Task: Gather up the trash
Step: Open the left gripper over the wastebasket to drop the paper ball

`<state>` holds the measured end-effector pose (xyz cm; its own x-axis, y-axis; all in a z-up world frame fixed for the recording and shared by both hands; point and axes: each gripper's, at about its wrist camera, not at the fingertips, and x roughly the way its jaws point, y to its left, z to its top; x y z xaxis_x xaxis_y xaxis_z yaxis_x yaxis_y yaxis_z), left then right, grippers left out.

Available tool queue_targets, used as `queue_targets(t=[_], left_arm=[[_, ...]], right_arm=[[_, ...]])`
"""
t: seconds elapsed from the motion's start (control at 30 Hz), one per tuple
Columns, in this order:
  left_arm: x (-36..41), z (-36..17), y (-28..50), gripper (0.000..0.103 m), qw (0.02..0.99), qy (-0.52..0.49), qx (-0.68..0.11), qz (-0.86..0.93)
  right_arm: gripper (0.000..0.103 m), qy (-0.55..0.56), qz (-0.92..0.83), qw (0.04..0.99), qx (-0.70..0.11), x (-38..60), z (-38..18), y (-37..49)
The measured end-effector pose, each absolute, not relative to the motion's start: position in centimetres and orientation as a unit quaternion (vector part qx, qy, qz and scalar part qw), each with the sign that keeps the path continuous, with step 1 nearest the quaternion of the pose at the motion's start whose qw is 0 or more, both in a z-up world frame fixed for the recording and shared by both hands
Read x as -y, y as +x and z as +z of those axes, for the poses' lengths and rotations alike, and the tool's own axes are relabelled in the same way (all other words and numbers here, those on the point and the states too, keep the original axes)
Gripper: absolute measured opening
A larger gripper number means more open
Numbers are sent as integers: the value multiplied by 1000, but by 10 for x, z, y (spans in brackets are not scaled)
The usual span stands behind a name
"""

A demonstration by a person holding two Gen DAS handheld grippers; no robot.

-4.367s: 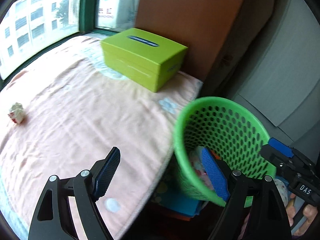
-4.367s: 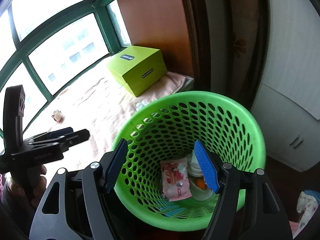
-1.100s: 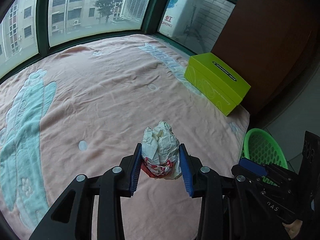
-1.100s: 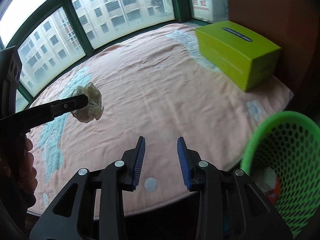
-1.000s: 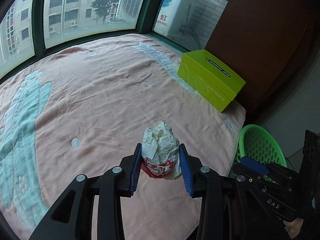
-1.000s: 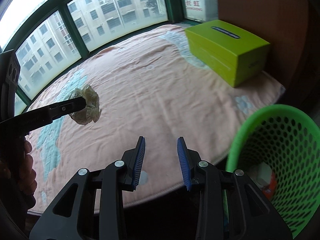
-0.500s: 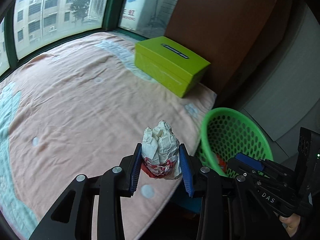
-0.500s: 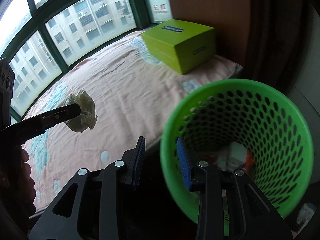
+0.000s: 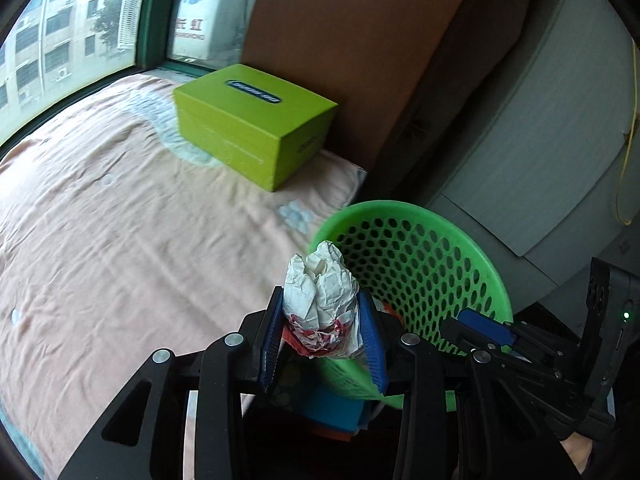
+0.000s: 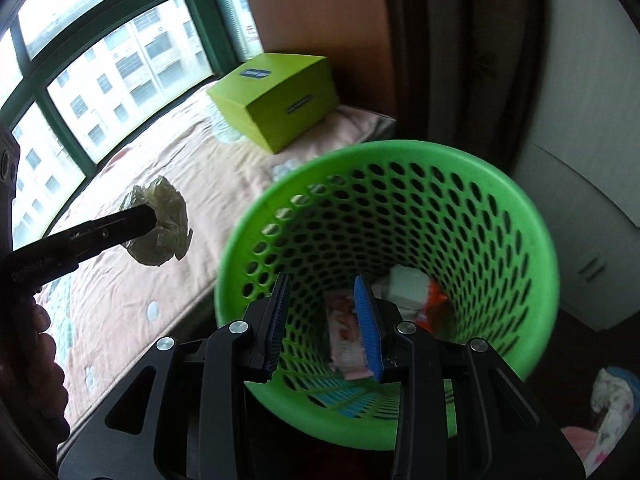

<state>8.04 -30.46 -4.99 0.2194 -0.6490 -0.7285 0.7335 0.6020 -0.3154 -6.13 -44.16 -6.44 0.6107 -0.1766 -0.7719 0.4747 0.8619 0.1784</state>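
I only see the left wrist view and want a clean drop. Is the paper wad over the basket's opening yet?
Observer: Not yet. From the right wrist view, the paper wad in the left gripper hangs over the blanket, to the side of the green basket, outside its rim.
Operator: Is there room inside?
Observer: Yes. Only a few pieces of trash lie at its bottom.
Operator: Is the other gripper carrying anything?
Observer: No. The right gripper has its jaws shut on nothing and points into the basket.
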Motion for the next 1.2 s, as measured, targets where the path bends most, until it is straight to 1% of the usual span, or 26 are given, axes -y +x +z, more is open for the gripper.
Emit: queue_targets(t=[0.37, 0.47, 0.6, 0.7, 0.83, 1.13, 1.2], left_arm=[[345, -57, 66, 36, 757, 63, -455, -464], [352, -60, 65, 37, 754, 66, -459, -466], [359, -65, 65, 37, 747, 66, -467, -469], [365, -67, 61, 39, 742, 71, -468, -474], [370, -70, 57, 42, 737, 75, -470, -479], [374, -73, 56, 44, 731, 74, -476, -484], [374, -73, 55, 47, 729, 75, -476, -485]], right_arm=[[35, 205, -217, 871, -391, 464, -64, -85], [40, 208, -223, 870, -388, 469, -64, -90], [40, 213, -227, 868, -387, 474, -65, -94], [43, 213, -232, 867, -386, 476, -65, -97], [51, 217, -240, 866, -382, 481, -64, -102], [53, 223, -254, 864, -374, 488, -62, -113], [53, 225, -255, 864, -372, 489, -61, -115]])
